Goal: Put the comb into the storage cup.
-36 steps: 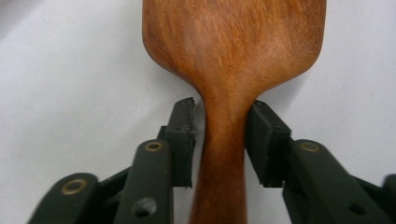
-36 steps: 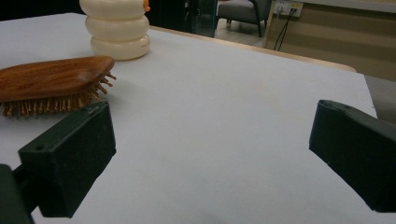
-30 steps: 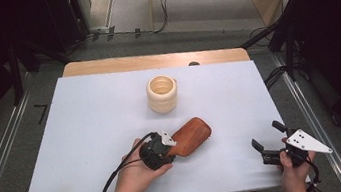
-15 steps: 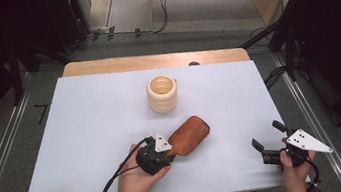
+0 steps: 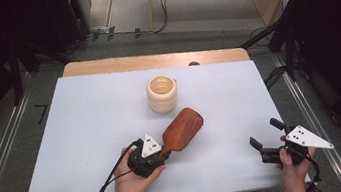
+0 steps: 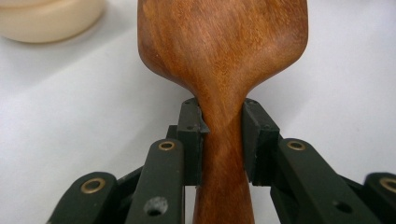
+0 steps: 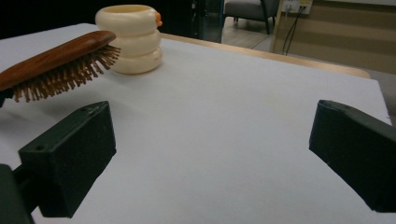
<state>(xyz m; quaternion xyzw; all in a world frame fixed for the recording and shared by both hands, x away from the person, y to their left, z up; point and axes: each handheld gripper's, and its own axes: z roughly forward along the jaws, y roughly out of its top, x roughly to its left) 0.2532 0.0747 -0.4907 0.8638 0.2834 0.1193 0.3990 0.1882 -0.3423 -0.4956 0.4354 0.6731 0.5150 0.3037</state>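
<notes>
Hairbrush (image 5: 183, 128) at centre frame hangs bristles-down above the counter (image 5: 86, 118), its handle pinched by the left gripper (image 5: 159, 153). Cream cup (image 5: 162, 93) stands just beyond, inside unclear. Right gripper (image 5: 265, 138), lower right, has fingers spread.

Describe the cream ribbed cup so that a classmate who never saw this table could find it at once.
Start at the white-covered table and look past its middle, towards the far wooden edge. There stands the cream cup of three stacked rings, upright and open-topped, just beyond the brown wooden hairbrush. It alone is pale and round.
</notes>
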